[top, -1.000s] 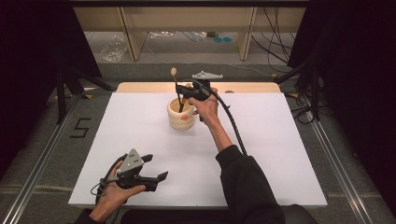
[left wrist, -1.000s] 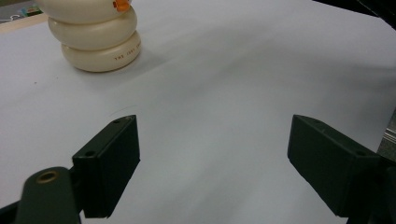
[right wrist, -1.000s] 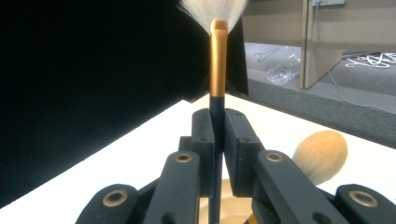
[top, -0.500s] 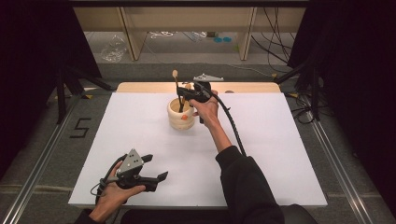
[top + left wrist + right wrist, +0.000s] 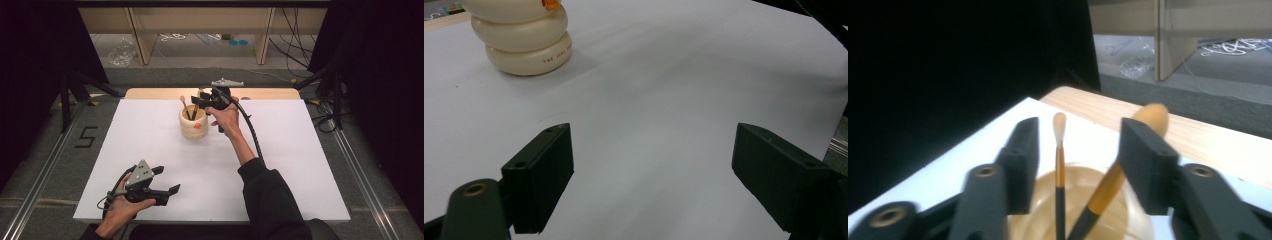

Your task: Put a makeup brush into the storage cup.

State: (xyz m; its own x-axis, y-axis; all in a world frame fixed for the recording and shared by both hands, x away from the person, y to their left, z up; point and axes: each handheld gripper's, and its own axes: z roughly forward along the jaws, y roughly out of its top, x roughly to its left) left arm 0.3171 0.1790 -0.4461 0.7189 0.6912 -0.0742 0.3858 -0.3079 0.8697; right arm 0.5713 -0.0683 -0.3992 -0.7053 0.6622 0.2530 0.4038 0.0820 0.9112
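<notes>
Above the cream holder, your right gripper has just been opening, jaws apart around both makeup brushes, pressing neither. Lift straight up so neither brush catches.

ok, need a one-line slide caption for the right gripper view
Right gripper open above cream holder, two makeup brushes standing inside.

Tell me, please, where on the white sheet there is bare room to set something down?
The sheet is bare right of the forearm and between the holder and the left gripper. It is crowded at the holder, where the right gripper hovers over two brushes.
</notes>
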